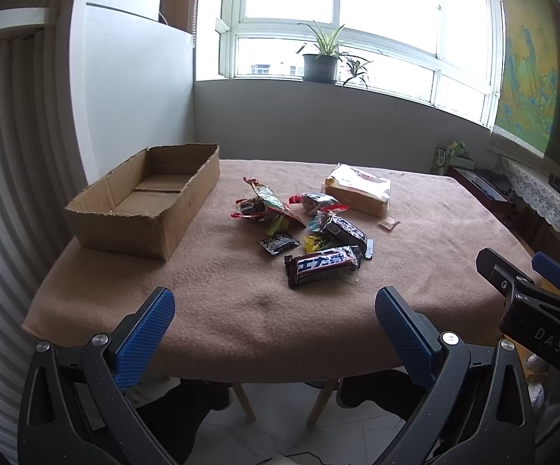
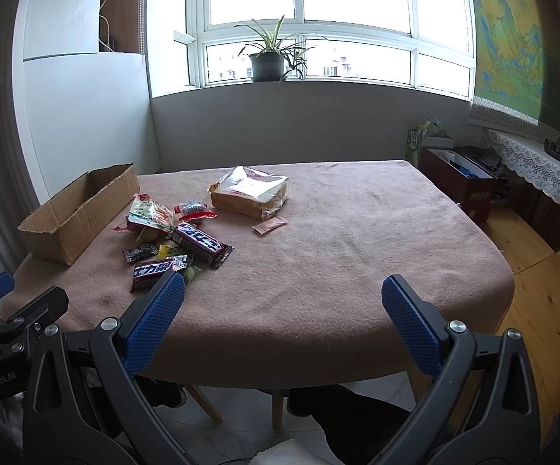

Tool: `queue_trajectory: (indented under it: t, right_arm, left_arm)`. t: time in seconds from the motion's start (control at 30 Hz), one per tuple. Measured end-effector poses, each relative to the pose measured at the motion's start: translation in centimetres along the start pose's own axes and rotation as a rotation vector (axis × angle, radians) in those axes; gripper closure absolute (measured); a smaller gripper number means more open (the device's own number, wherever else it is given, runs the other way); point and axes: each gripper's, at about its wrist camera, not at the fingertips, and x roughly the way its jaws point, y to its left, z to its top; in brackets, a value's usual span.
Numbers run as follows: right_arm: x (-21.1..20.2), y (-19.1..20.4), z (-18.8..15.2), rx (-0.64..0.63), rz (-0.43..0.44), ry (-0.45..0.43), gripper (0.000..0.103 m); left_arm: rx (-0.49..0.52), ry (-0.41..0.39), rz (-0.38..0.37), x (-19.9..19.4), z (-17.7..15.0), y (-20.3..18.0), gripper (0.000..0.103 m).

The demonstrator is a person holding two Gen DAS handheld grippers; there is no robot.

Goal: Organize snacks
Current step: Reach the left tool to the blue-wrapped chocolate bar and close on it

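Nothing has yet been put away, judging by the pictures: the cardboard box [image 1: 144, 201], set at about ten o'clock on the cloth-covered table [image 1: 241, 310] in the left wrist view, is seen with a bare floor. The snacks are left in a loose heap near the table's middle, at roughly twelve to one o'clock from the left gripper [image 1: 276, 325]. Nearest lies a dark chocolate bar [image 1: 324, 265], with a second dark bar [image 1: 344, 230] just behind it and touching the pile of small red, silver and yellow packets [image 1: 268, 203]. A wrapped loaf of bread [image 1: 359, 190] is placed at the far side of the heap, and a small pink sachet [image 1: 388, 224] lies just beside it. The left gripper is held wide apart and carries nothing; the right gripper [image 2: 280, 319] is likewise spread wide and unloaded, poised over the near table edge. Every item therefore remains to be moved, presumably into the box.
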Motion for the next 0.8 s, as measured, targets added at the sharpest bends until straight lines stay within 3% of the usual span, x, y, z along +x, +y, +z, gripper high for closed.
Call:
queue_trajectory:
  t: [0.33, 0.57, 0.63, 0.8]
  right_arm:
    - [2.9, -1.3, 0.0, -0.042, 0.074, 0.047, 0.0]
    - [5.8, -2.1, 0.7, -0.044, 0.214, 0.113, 0.0]
    - [6.8, -2.1, 1.1, -0.047, 0.274, 0.14, 0.007]
    - [9.6, -1.6, 2.1, -0.054, 0.352, 0.216, 0.009]
  left_arm:
    - [0.0, 0.033, -0.019, 1.8, 0.2, 1.6, 0.011]
    - [0.013, 0.084, -0.071, 4.2, 0.8, 2.8, 0.025]
    - [0.023, 0.101, -0.089, 5.0, 1.0, 2.8, 0.027]
    - [0.053, 0.158, -0.148, 7.2, 1.4, 2.3, 0.03]
